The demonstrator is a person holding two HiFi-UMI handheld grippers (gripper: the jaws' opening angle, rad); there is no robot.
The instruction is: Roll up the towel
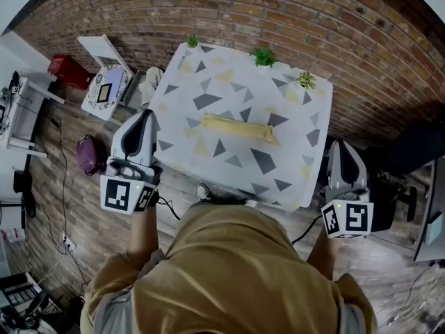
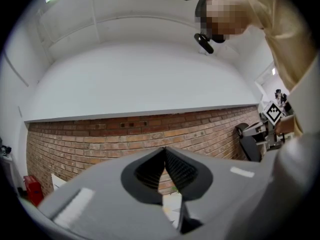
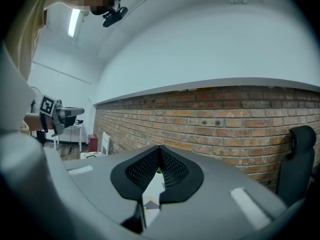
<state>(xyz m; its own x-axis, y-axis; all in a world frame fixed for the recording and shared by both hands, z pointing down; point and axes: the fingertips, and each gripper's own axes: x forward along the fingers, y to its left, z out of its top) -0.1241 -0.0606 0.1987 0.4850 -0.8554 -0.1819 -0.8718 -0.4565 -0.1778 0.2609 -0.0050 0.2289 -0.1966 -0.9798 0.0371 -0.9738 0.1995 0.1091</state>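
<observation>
L grey gripper (image 1: 144, 117): fingers (image 2: 150, 171) clenched, empty, off left edge of white triangle-print desk (image 1: 229, 82). Yellow cloth towel (image 1: 238, 127) lies mid-desk, ahead of and between both fingers; looks already rolled. R grey gripper (image 1: 342, 148): clenched, empty, off right edge. Prob. last step; next: check roll holds.

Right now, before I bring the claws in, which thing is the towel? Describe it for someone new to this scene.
Look at the table by the brick wall; its white top carries grey and yellow triangles. Near its middle lies the towel, a long, narrow, pale yellow bundle. Its only neighbours are three small green plants along the far edge.
</observation>
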